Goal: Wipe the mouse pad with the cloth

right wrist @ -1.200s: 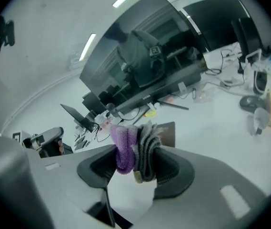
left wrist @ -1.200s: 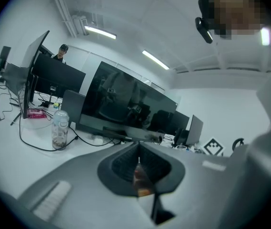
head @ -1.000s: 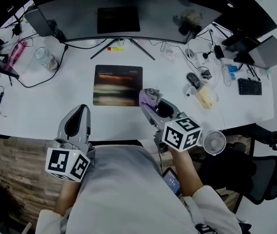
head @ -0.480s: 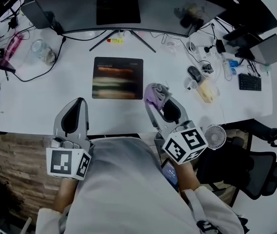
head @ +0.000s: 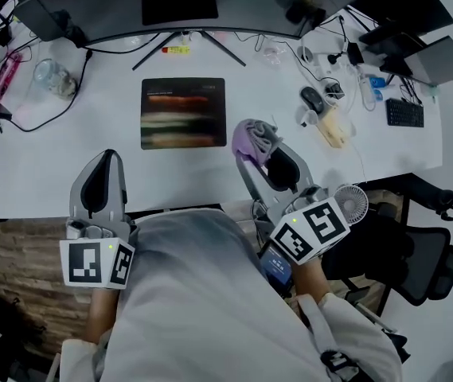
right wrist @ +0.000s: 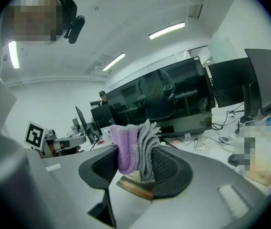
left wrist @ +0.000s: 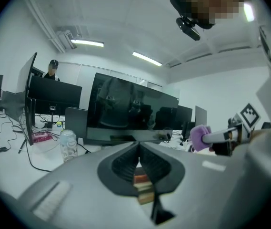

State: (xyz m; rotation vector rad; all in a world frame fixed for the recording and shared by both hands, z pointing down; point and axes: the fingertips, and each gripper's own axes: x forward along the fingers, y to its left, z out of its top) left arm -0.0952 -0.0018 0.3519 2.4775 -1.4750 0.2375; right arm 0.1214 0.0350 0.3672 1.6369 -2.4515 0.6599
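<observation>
The dark mouse pad (head: pixel 183 112) lies flat on the white desk (head: pixel 67 157) in front of the monitor stand. My right gripper (head: pixel 251 146) is shut on a purple and grey cloth (head: pixel 255 139), held just right of the pad's near right corner. In the right gripper view the cloth (right wrist: pixel 136 149) bunches up between the jaws. My left gripper (head: pixel 101 173) is shut with nothing in it, over the desk's near edge, left of the pad. In the left gripper view its jaws (left wrist: pixel 138 163) meet, and the cloth (left wrist: pixel 200 136) shows at the right.
A wide curved monitor (head: pixel 210 6) stands behind the pad. A jar (head: pixel 51 76) and cables sit at the left. A mouse (head: pixel 312 99), a yellowish item (head: pixel 333 127) and a small keyboard (head: pixel 405 112) lie at the right. A small fan (head: pixel 352 205) and an office chair (head: pixel 417 253) are near my right arm.
Both grippers have drawn back toward the near desk edge. The right gripper, still holding the cloth, now sits further from the pad's corner.
</observation>
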